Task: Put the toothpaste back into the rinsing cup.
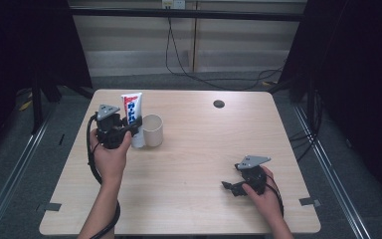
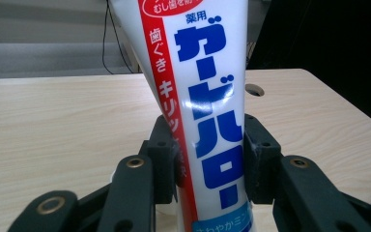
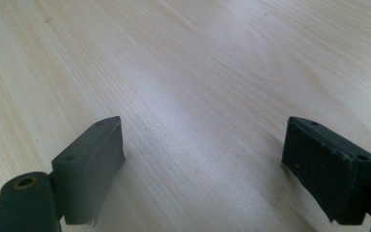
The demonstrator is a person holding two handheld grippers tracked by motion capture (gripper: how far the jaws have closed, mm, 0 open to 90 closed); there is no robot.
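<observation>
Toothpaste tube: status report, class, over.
Left gripper shut on toothpaste tube, upright beside cup. Right gripper open, resting on table. Nothing in the way.

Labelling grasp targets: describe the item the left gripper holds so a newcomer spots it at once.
On the light wooden table, look at its far-left part, beside the cream cylindrical cup. There the left gripper clamps an upright white plastic toothpaste tube, marked by a red stripe and blue lettering.

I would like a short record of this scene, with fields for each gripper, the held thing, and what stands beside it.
left gripper: shut on the toothpaste tube
toothpaste tube: upright, white with red stripe and blue letters
cup: beige, open, just beside the tube
right gripper: open, nothing between its jaws, low over the table
table: light wood
</observation>
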